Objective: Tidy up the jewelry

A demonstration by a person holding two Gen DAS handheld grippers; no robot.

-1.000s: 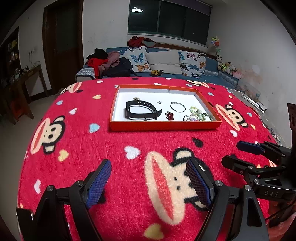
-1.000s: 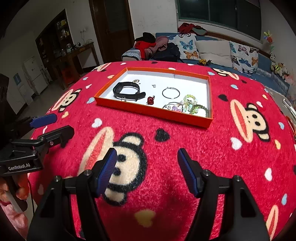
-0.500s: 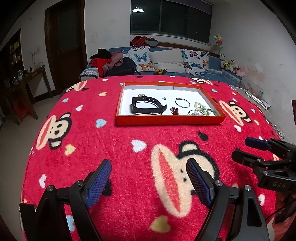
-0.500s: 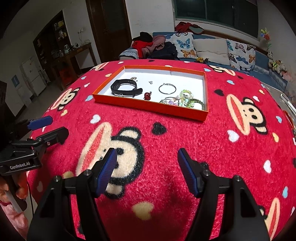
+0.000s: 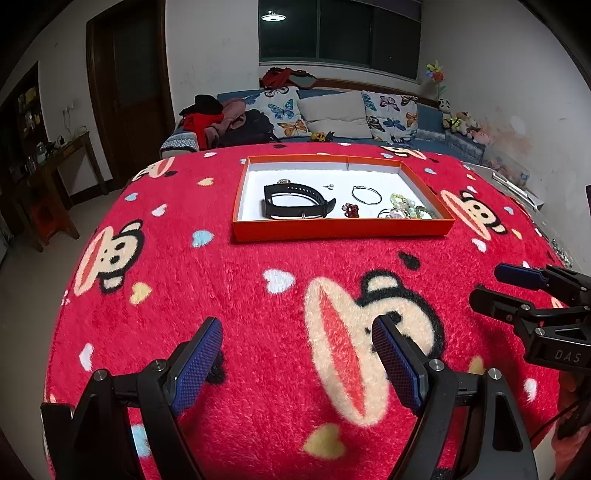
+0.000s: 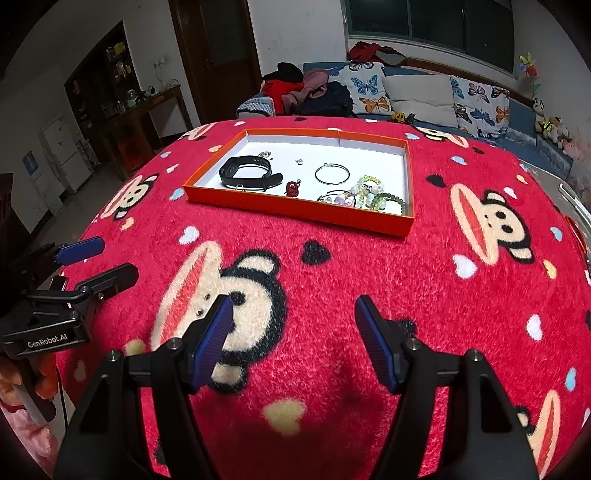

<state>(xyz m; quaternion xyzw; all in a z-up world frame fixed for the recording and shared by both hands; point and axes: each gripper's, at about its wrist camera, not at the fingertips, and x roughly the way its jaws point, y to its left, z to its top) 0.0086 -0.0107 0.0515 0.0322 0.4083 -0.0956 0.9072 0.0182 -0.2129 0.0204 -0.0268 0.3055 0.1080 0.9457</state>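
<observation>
Left wrist: tray (image 5: 341,230) edge well beyond fingers (image 5: 199,362).

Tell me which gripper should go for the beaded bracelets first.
Right, probably. The beaded bracelets lie at the tray's right end, nearer the right gripper. The left gripper sits nearer the black band. Both have open jaws, well short of the tray.

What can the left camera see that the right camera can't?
Only the left wrist view shows the lit ceiling lamp and the right gripper from the side. Only the right wrist view shows the white fridge and the left gripper from the side. Both show the orange tray holding the black watch band, thin bangle and green bead bracelets, on the red monkey blanket.
</observation>
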